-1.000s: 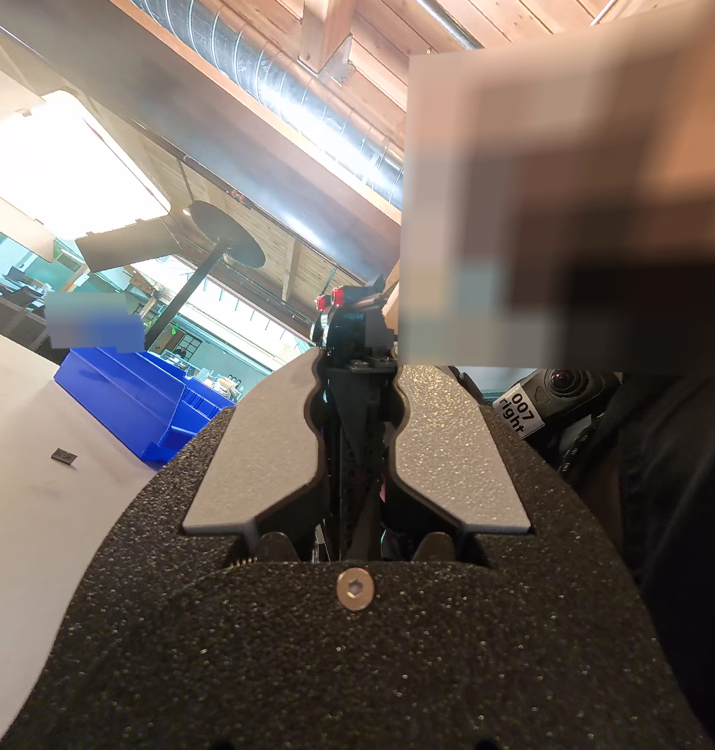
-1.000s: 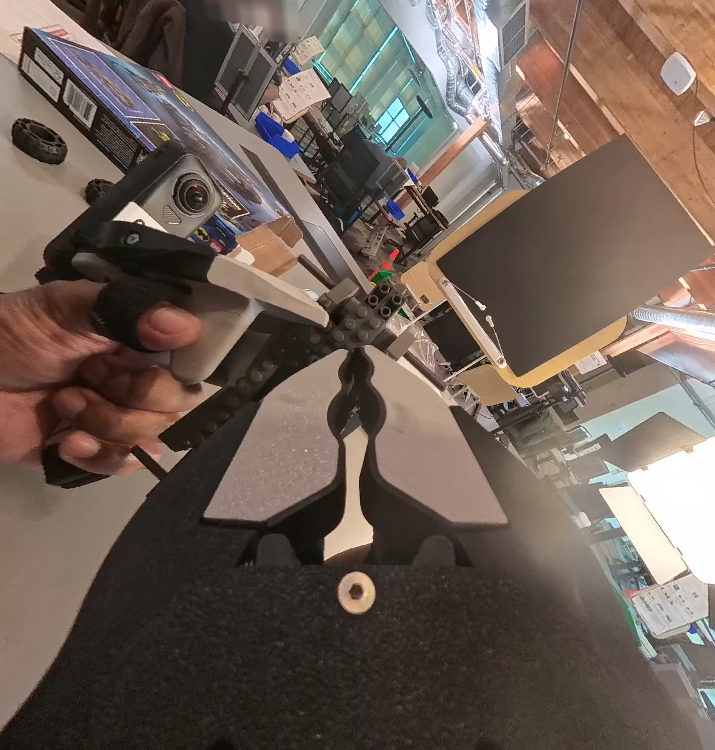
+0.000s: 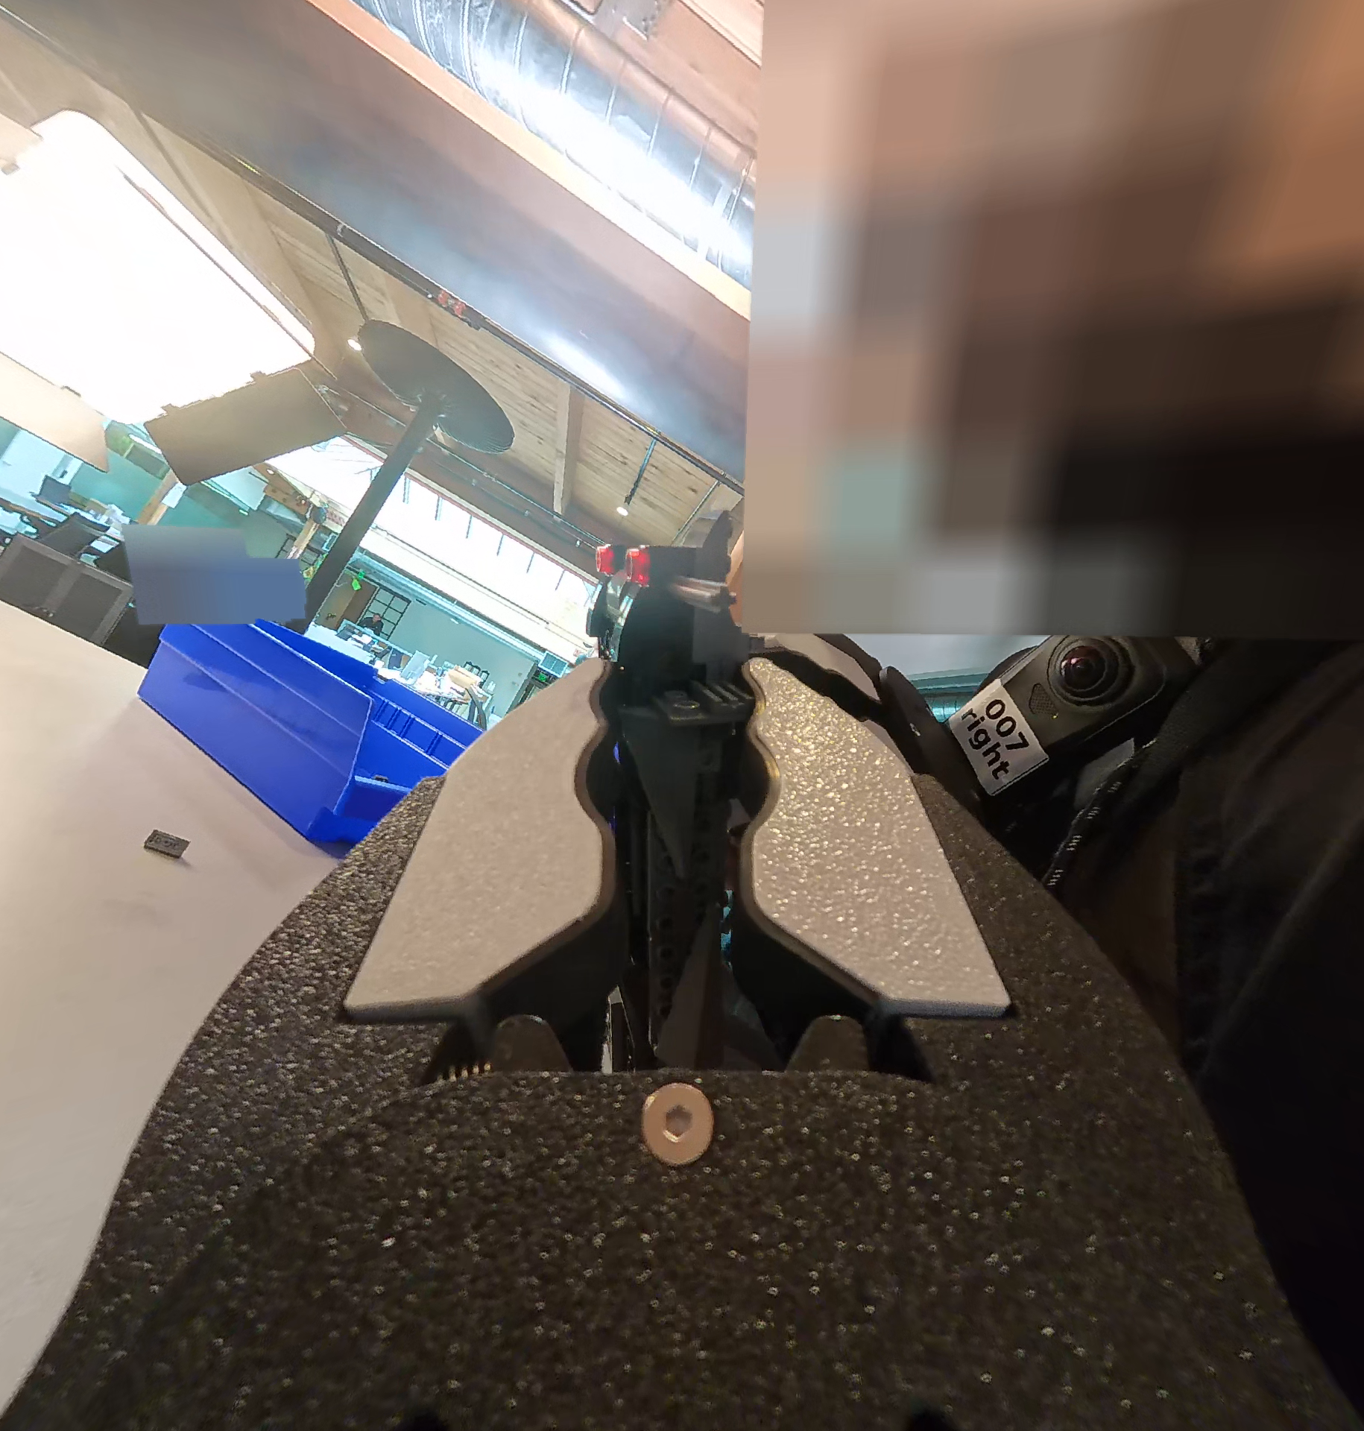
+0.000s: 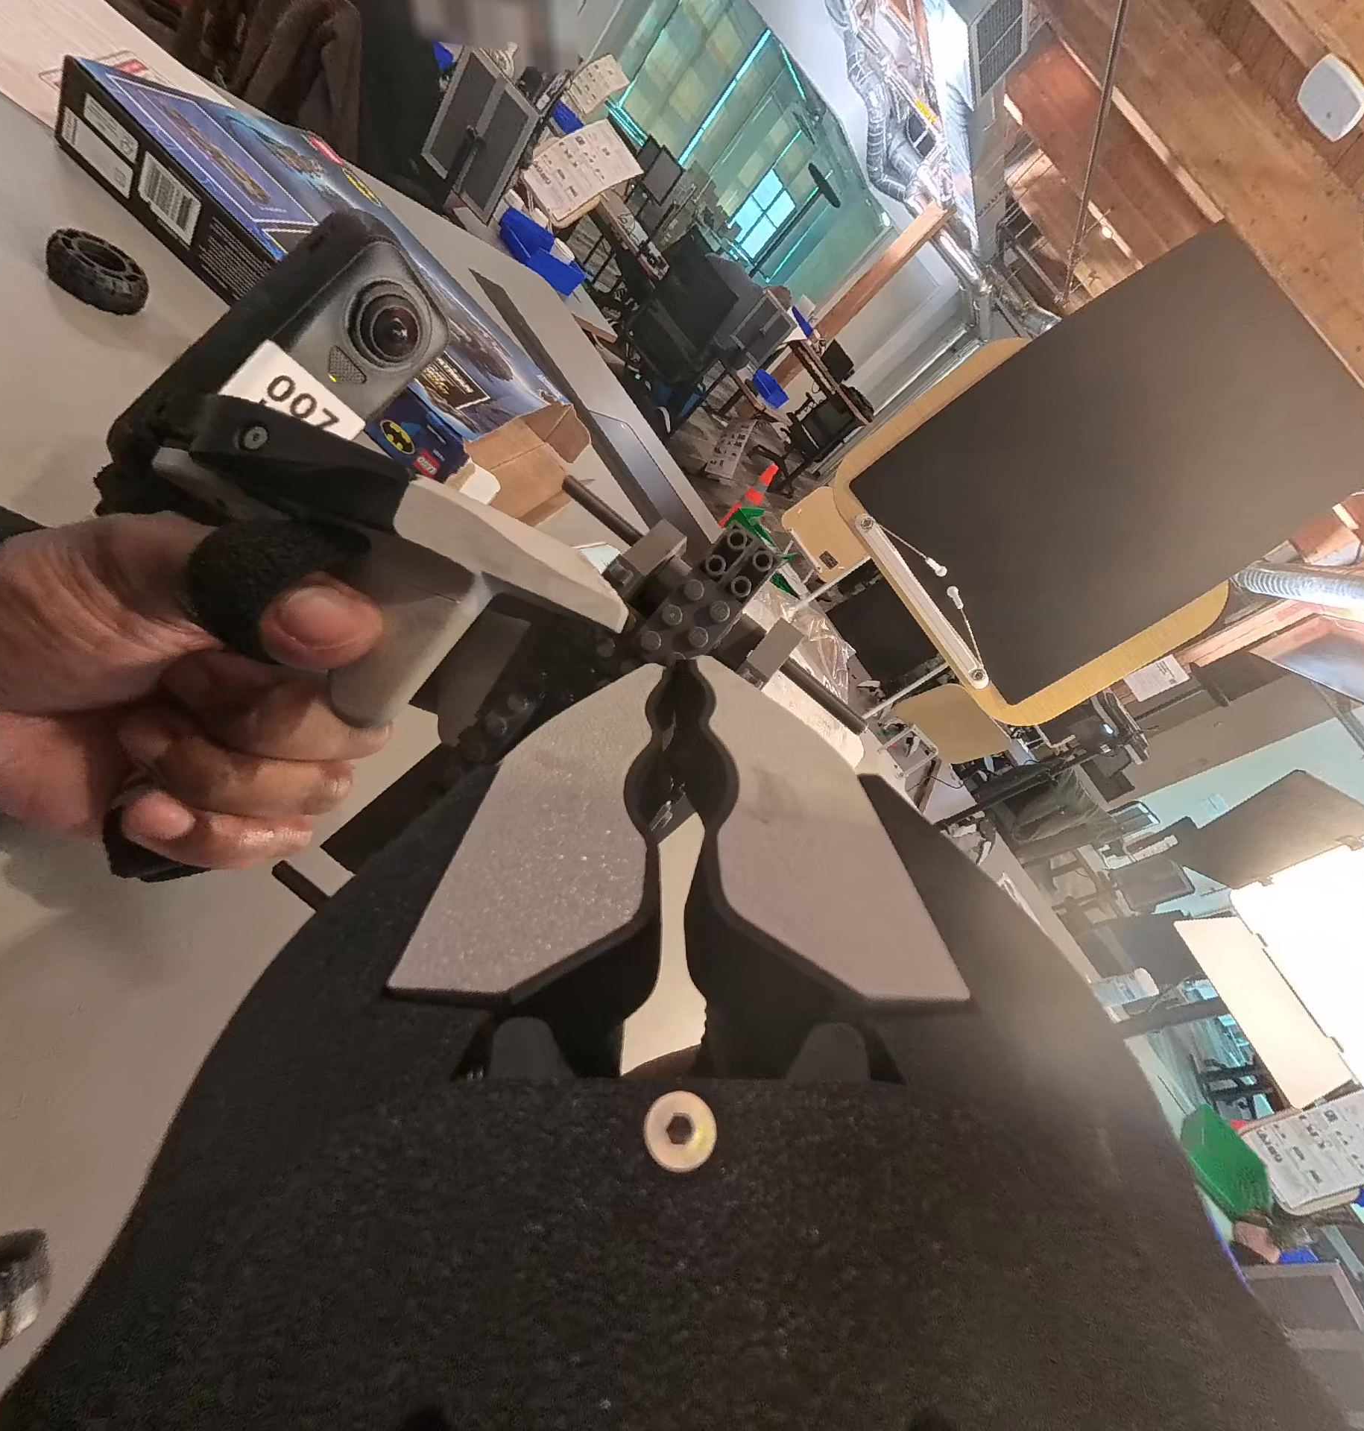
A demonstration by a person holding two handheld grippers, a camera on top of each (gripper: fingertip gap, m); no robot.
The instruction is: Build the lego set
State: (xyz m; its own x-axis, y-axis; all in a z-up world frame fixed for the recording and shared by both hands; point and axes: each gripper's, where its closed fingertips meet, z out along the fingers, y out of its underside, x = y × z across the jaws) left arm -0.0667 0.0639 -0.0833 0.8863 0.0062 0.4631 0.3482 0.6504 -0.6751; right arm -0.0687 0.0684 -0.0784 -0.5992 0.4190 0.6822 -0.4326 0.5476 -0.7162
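The left gripper [image 3: 675,681] is closed on a dark grey and black brick-built model [image 3: 679,774], a long studded assembly that runs back between its two grey fingers [image 3: 508,836]; both fingers press against the sides of the model, which is lifted off the desk [image 3: 83,929]. At the far tip of the model sit two small red translucent pieces [image 3: 625,559]. In the right wrist view the same model [image 4: 690,604] shows its studded grey plates, with a dark rod running through it toward the background, and the left gripper [image 4: 617,612] is seen from the side, gripped by a hand [image 4: 160,681] with a black fabric loop over the thumb; a camera [image 4: 369,333] sits on top of it. The right gripper [image 4: 675,681] has its jaws shut tip to tip, the tips lying right at the near edge of the studded plate; whether they pinch that edge cannot be told. On the desk beside the left gripper lie a small flat dark piece [image 3: 165,844] and a blue plastic bin [image 3: 276,720]. In the right wrist view a blue printed box [image 4: 222,186] lies on the desk, with a black toy tyre [image 4: 98,267] near it and a brown cardboard box [image 4: 524,457] past it.
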